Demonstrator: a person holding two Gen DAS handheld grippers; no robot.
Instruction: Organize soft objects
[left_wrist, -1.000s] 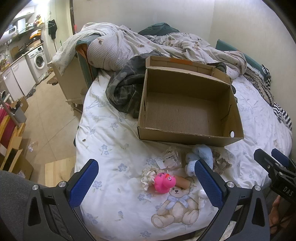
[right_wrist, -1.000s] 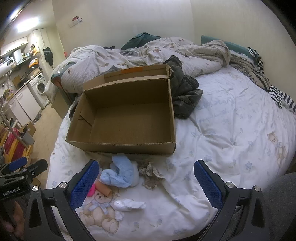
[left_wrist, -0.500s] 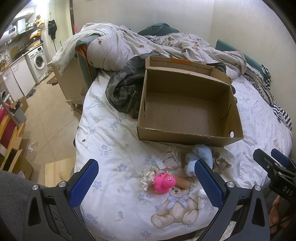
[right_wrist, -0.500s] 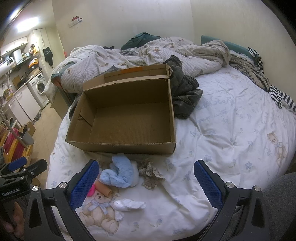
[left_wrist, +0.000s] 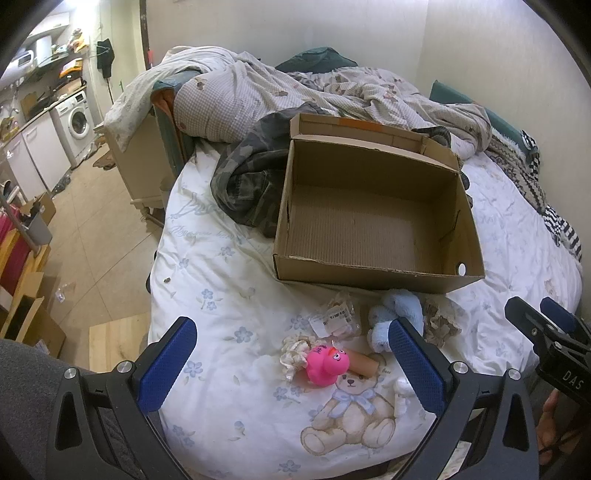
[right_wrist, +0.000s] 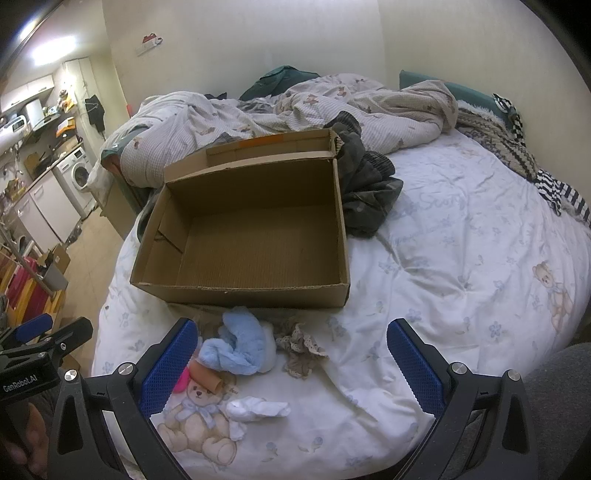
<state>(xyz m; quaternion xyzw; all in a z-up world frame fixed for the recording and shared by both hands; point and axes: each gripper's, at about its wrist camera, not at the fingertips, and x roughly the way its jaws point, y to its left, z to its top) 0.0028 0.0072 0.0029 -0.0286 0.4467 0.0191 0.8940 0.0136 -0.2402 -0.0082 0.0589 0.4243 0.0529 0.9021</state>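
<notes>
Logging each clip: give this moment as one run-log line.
stage: pre-grasp | left tongs: open | right tongs: open | box: empty | blue plush: on bed, before box

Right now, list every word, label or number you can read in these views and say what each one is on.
"GenRobot.AI": on the left gripper body, right wrist view.
"DAS": on the right gripper body, cut off by the frame edge.
Plastic packet label: barcode and print, too small to read.
Pink duck: dark marks on top, illegible.
Bedsheet: faint cursive script, not readable.
</notes>
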